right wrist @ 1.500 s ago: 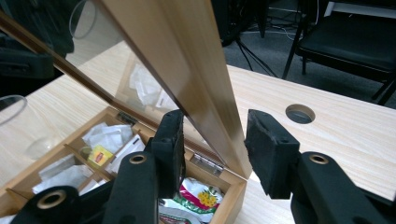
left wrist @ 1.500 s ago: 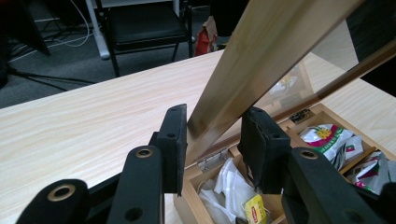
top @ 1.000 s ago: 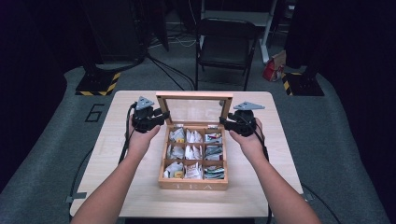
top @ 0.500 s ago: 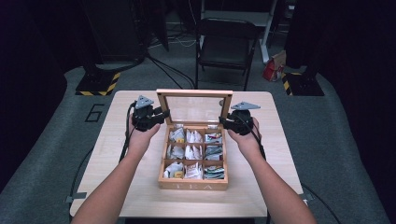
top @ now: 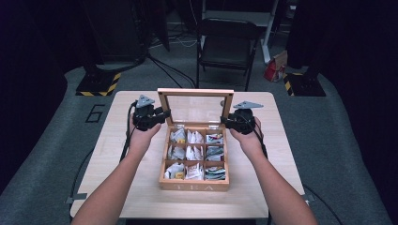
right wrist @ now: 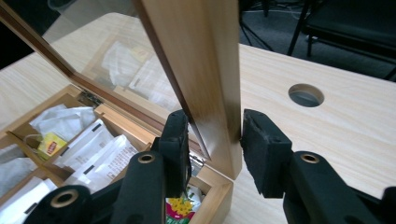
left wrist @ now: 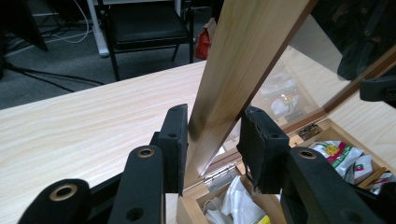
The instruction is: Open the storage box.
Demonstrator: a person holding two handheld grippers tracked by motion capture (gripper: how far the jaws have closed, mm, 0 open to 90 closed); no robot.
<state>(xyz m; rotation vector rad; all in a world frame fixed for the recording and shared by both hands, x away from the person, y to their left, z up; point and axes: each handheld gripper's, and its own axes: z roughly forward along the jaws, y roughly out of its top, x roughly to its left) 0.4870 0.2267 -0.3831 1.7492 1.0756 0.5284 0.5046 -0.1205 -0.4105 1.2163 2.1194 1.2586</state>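
A wooden tea box (top: 195, 185) sits mid-table, its compartments full of tea bags (top: 195, 154). Its glass-paned lid (top: 195, 92) stands upright. My left gripper (top: 164, 115) reaches in from the left, and in the left gripper view (left wrist: 215, 135) both pads press on the lid's side rail (left wrist: 243, 56). My right gripper (top: 224, 121) comes from the right. Its jaws have just been closing with the lid's other side rail (right wrist: 201, 56) between them, and the pads of this gripper (right wrist: 212, 140) now sit against the wood.
The light wooden table (top: 281, 154) has a round cable hole (right wrist: 306, 94) near the right gripper. A black folding chair (top: 225, 42) stands behind the table. A red bag (top: 274, 70) and a striped stand base (top: 98, 84) lie on the floor.
The right gripper has edged slightly in onto the lid's right edge. The left hand and the lid stay as they were.
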